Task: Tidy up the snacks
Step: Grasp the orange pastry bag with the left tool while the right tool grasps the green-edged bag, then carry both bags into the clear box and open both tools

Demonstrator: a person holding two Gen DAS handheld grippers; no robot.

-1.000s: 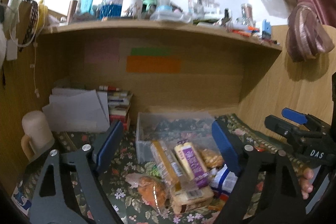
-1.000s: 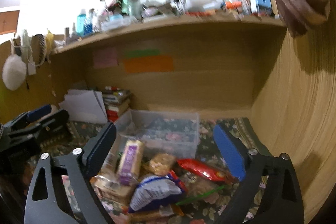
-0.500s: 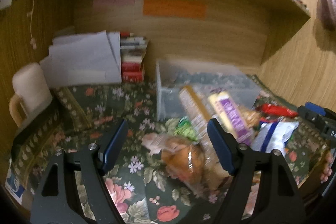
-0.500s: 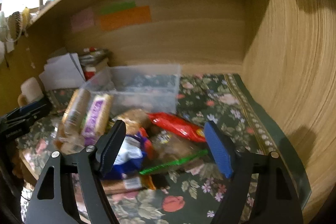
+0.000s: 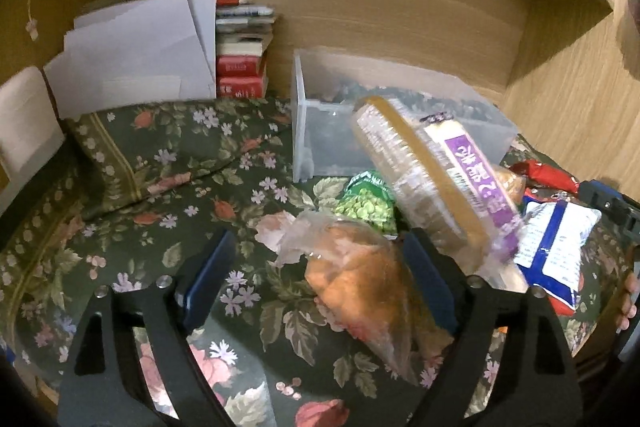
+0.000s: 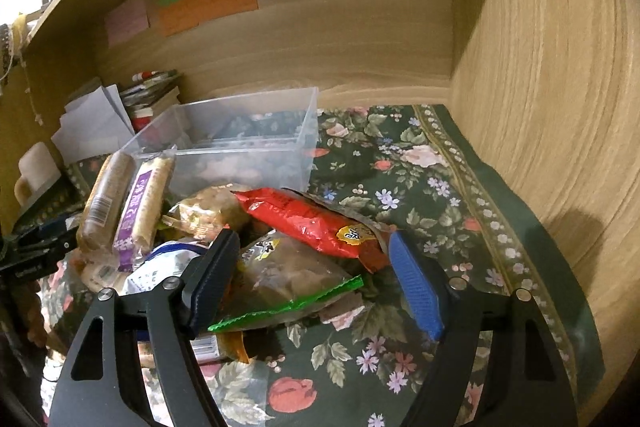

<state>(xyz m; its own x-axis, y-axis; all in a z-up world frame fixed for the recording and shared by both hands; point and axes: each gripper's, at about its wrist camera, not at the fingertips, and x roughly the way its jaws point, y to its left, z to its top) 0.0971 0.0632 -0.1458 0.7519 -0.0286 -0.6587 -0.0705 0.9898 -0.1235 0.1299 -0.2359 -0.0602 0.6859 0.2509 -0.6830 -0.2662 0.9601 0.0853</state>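
Counting the heap on your floral cloth (image 6: 420,163): two long wafer packs (image 6: 128,203), one red packet (image 6: 312,223), one blue-and-white bag (image 5: 556,247), one orange bun bag (image 5: 360,279). One clear bin (image 6: 240,143) stands just behind. Your left gripper (image 5: 320,279), jaws just widened, straddles the bun bag unpressed; your right gripper (image 6: 316,279) is open over a green-edged pouch (image 6: 288,283).
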